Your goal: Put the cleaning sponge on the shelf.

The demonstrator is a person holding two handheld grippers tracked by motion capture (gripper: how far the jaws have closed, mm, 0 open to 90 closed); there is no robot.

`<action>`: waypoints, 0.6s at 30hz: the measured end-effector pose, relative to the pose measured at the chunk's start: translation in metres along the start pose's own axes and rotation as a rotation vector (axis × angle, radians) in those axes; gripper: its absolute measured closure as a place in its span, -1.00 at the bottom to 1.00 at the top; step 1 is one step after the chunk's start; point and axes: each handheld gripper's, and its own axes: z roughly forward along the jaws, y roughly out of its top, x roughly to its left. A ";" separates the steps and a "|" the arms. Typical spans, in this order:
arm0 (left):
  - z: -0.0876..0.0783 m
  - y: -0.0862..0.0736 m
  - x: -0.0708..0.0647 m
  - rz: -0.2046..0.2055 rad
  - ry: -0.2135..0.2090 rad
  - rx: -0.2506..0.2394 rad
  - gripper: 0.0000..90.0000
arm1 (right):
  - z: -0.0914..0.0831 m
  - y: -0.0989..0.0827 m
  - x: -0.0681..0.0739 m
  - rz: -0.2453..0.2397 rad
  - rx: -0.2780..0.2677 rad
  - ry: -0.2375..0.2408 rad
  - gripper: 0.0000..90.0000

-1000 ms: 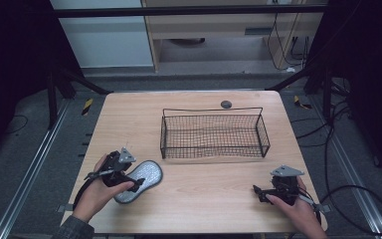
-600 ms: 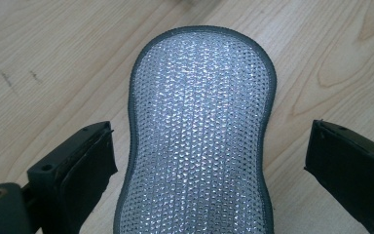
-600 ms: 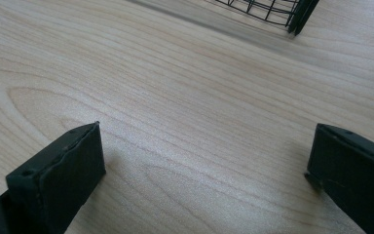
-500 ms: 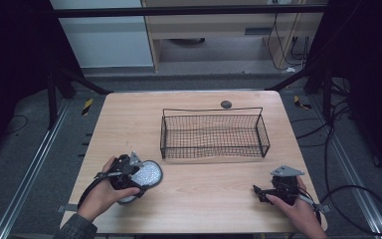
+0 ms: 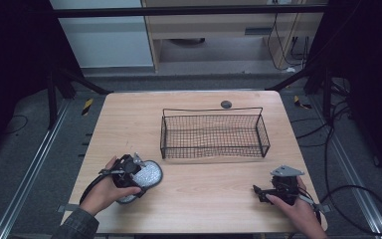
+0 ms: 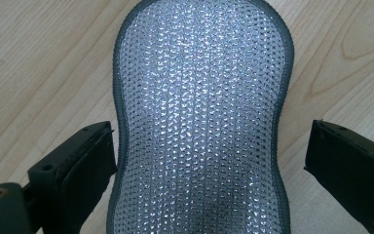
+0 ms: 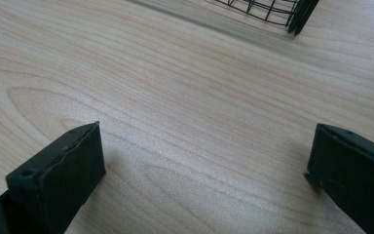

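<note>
Left hand-held gripper [image 5: 138,175] over the scrubbing pad [image 6: 199,117], covering its near end in the high view. Jaws spread wide either side of the pad's narrow waist, not gripping; left jaw just beside the edge, contact hard to tell. Pad: silver glittery mesh, dark grey rim, flat on the table [image 5: 219,199], front left. Right hand-held gripper [image 5: 258,191] front right, jaws wide apart, nothing between. Wire basket [image 5: 214,137] mid-table, beyond.
</note>
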 end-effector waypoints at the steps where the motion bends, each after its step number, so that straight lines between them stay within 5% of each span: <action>1: 0.002 0.000 0.001 0.002 -0.002 0.006 -0.92 | 0.000 0.000 0.000 -0.002 0.000 0.000 -0.99; 18: 0.007 0.001 0.007 0.014 -0.021 0.011 -0.92 | 0.000 0.000 0.000 -0.001 0.000 0.002 -0.99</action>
